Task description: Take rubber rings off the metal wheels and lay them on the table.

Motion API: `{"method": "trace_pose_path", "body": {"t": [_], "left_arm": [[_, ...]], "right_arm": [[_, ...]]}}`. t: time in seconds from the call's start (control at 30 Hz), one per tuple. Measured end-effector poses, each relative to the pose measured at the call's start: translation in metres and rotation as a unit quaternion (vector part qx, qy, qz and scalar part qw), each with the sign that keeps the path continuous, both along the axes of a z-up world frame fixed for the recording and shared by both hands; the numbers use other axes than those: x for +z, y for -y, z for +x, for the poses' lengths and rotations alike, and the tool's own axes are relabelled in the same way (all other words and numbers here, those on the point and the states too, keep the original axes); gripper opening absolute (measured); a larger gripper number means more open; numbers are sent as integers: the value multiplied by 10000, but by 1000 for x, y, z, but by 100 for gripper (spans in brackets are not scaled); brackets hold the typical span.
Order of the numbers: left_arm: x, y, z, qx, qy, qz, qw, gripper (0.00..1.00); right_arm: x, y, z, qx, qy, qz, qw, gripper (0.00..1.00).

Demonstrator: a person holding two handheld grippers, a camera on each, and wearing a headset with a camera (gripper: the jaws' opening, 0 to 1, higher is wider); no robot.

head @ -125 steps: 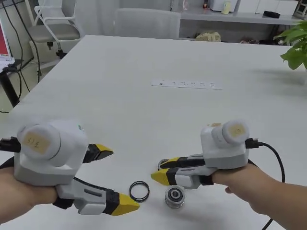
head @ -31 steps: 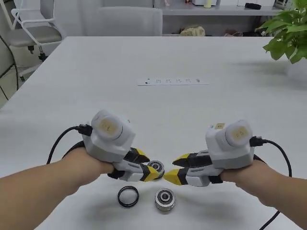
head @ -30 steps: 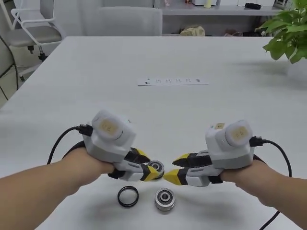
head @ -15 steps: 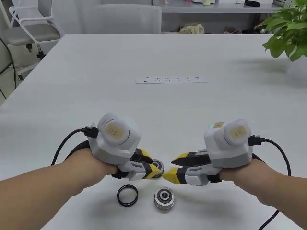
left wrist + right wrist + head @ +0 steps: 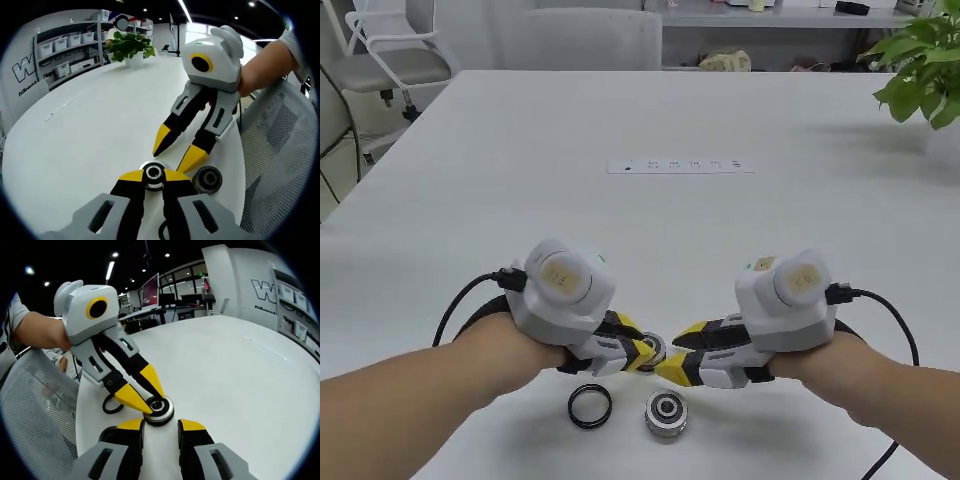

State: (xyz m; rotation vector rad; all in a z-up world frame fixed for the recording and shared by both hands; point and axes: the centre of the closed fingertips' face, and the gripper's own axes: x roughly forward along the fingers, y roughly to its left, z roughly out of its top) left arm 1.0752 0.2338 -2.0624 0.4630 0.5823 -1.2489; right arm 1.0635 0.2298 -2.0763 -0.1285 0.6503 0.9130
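Observation:
A metal wheel [image 5: 654, 347] with a dark rubber ring around it sits low over the white table [image 5: 670, 230], and my left gripper [image 5: 642, 355] is shut on it. In the left gripper view that wheel [image 5: 153, 174] sits between my yellow tips. My right gripper [image 5: 670, 353] is open and faces it from the right, tips just short of the wheel [image 5: 159, 409]. A loose black rubber ring [image 5: 590, 405] lies on the table near the front edge. A bare metal wheel [image 5: 666, 413] lies beside it.
A white power strip [image 5: 672, 165] lies at mid-table. A potted plant [image 5: 920, 80] stands at the far right, and a chair [image 5: 580, 40] stands behind the far edge. Cables trail from both grippers toward the near table edge.
My left gripper came in from the far left and shut on the wheel. In the last second my right gripper edged a little left toward it. The loose ring and bare wheel stayed put.

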Motion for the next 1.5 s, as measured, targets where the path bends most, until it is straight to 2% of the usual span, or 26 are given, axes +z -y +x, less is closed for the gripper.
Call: {"method": "trace_pose_path", "body": {"t": [0.13, 0.23, 0.27, 0.5, 0.63, 0.8, 0.9, 1.3, 1.5], "left_arm": [[0, 0, 0, 48, 1, 30, 10000, 7], [-1, 0, 0, 53, -12, 18, 10000, 7], [-1, 0, 0, 60, -22, 16, 10000, 7], [-1, 1, 0, 133, -95, -14, 9999, 7], [-1, 1, 0, 154, -100, -52, 9998, 7], [-1, 2, 1, 142, -10, 17, 9999, 7], [-1, 1, 1, 175, -20, 4, 9998, 7], [-1, 2, 2, 242, 67, -40, 9997, 8], [-1, 3, 2, 257, 80, -26, 9996, 7]], "right_arm": [[-2, -3, 1, 40, 30, -46, 10000, 20], [-7, -4, -1, 137, 90, -217, 9996, 16], [-7, -4, -1, 162, 148, -217, 9995, 16], [-6, -1, -2, 137, 105, -203, 9996, 13], [-7, 1, -2, 72, 52, -161, 9998, 10], [-8, 2, -2, -2, 8, -151, 9999, 7], [-7, 4, -3, -117, -93, -39, 9999, 0], [-6, 3, -3, -291, -220, 9, 9993, 0], [-6, 6, -2, -430, -374, 154, 9983, 0]]}}
